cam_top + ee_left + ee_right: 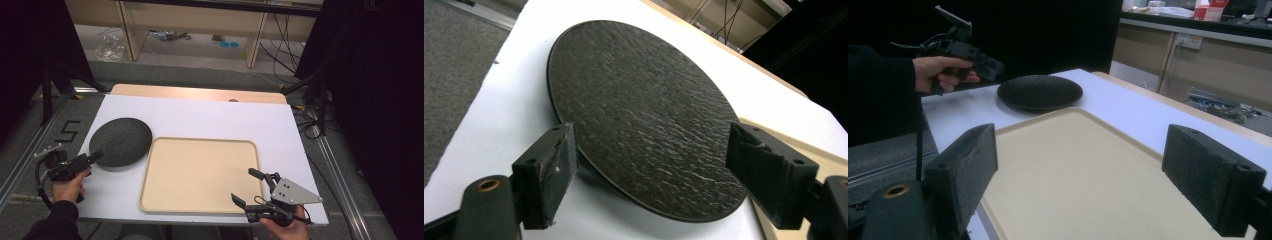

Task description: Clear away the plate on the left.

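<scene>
Now | left tongs [95, 156] gape wide at the near rim of the dark plate [120, 141], left-centre on the desk [210, 117], gripping nothing; likely step: clamp that rim squarely | right tongs [243, 186] wide, empty, over tray [200, 174] lower right corner

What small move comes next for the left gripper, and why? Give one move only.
Probably ease the left gripper forward and close it on the near rim of the dark plate. Its jaws stand open on either side of that rim, not yet gripping, and the plate lies on the white table just beside the bare tray.
</scene>
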The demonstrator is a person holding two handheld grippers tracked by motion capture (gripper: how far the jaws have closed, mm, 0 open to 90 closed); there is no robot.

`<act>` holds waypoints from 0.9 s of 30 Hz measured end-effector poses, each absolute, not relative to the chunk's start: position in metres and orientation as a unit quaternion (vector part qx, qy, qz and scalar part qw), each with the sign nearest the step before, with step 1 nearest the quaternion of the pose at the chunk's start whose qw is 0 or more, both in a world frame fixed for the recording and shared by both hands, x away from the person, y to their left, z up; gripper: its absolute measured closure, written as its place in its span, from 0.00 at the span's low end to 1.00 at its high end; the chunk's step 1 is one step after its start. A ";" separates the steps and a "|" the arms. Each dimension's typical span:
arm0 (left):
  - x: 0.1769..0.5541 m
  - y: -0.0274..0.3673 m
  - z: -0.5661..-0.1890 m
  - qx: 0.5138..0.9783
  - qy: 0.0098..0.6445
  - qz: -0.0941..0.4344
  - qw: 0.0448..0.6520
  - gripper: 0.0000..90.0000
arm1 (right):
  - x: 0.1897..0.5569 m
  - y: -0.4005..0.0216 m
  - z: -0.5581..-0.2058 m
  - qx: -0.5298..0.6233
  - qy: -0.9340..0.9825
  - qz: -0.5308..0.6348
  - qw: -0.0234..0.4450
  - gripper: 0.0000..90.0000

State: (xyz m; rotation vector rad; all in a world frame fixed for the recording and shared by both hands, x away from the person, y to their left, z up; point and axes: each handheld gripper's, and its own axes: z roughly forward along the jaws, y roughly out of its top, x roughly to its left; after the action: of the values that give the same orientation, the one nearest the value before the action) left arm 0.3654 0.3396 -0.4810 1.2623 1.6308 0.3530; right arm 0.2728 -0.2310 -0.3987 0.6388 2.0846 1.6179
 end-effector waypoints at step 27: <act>0.384 0.354 -0.503 0.470 0.711 0.069 0.518 0.32 | 0.273 -0.232 -0.398 0.226 0.750 0.583 0.213 0.17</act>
State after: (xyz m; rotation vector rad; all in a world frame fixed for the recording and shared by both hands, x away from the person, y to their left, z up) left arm 0.3839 0.3539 -0.5025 1.1288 1.7074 0.1659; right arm 0.2726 -0.2316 -0.3981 0.6277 2.0830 1.6194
